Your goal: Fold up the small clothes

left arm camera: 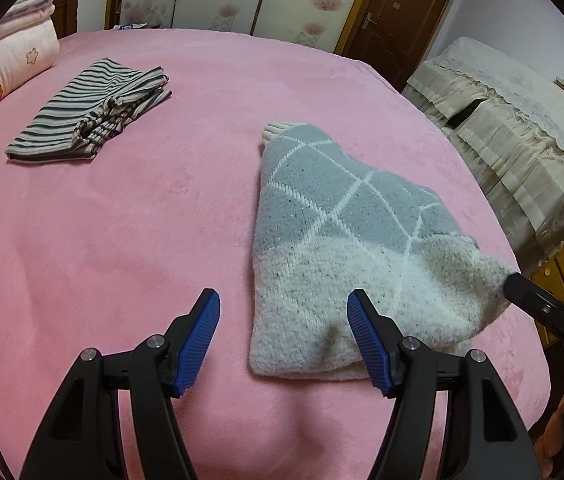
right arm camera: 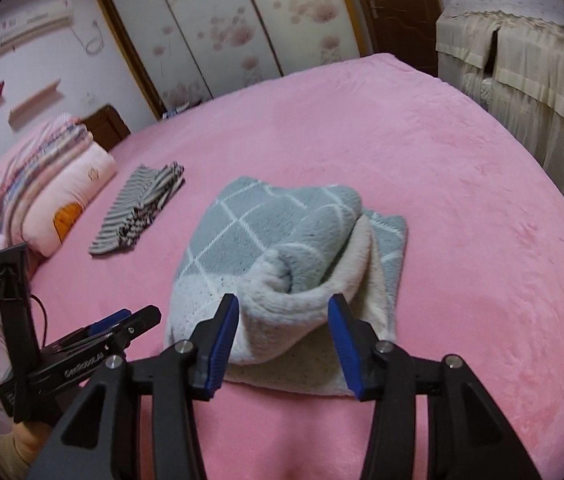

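Observation:
A grey-and-white diamond-pattern knit sweater (left arm camera: 341, 240) lies folded on the pink bed (left arm camera: 122, 240). My left gripper (left arm camera: 283, 300) hovers open over its near left edge, with nothing pressed between the blue pads. In the right wrist view the sweater (right arm camera: 282, 240) shows a loose rolled fold on top. My right gripper (right arm camera: 283, 300) stands open, that white fold lying between its fingers without being pinched. The right gripper's tip (left arm camera: 521, 284) shows by the sweater's right corner. The left gripper (right arm camera: 122, 320) appears at lower left, held by a hand.
A folded striped garment (left arm camera: 90, 112) (right arm camera: 142, 204) lies farther back on the left. Stacked pillows and quilts (left arm camera: 10, 60) (right arm camera: 42, 184) sit at the bed's head. Cloth-covered furniture (left arm camera: 521, 120) stands past the bed's right edge. Wardrobe doors (right arm camera: 222, 28) stand behind.

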### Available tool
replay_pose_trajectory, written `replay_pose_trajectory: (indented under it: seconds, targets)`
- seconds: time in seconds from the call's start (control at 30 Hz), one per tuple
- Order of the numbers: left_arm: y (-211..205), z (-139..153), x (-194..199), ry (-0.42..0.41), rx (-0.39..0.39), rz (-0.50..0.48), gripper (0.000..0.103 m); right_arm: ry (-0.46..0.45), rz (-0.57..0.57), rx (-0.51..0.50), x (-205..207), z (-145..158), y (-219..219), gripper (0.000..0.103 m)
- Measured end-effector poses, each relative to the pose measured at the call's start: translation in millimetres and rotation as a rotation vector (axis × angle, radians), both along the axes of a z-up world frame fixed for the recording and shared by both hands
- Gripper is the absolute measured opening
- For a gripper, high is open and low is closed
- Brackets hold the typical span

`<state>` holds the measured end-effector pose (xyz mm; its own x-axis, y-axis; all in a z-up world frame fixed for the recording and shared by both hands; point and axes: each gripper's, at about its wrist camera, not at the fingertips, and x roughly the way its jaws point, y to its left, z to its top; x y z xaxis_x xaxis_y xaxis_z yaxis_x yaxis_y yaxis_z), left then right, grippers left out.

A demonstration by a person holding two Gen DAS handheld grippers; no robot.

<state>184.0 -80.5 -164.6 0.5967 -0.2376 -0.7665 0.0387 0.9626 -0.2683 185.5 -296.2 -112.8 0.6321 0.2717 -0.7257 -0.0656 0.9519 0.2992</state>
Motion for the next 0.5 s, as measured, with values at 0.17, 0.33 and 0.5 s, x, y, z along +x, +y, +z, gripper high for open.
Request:
replay_pose_trajectory:
  seconds: [0.17, 0.33, 0.5]
  targets:
    - [-6.8, 1.4, 1.9, -0.006, 0.006, -0.011, 0.065, 0.05, -0.045, 0.026, 8.8, -11.8, -1.1, 0.042]
    - [-11.2, 3.0, 2.0, -0.014, -0.002, -0.023, 0.065, 0.03, -0.097, 0.094, -4.7, -16.6, -25.0, 0.016]
    - [-21.7, 1.9, 6.4, -0.028, 0.007, -0.062, 0.065, 0.051, -0.174, 0.106, -39.4, -44.6, -42.3, 0.015]
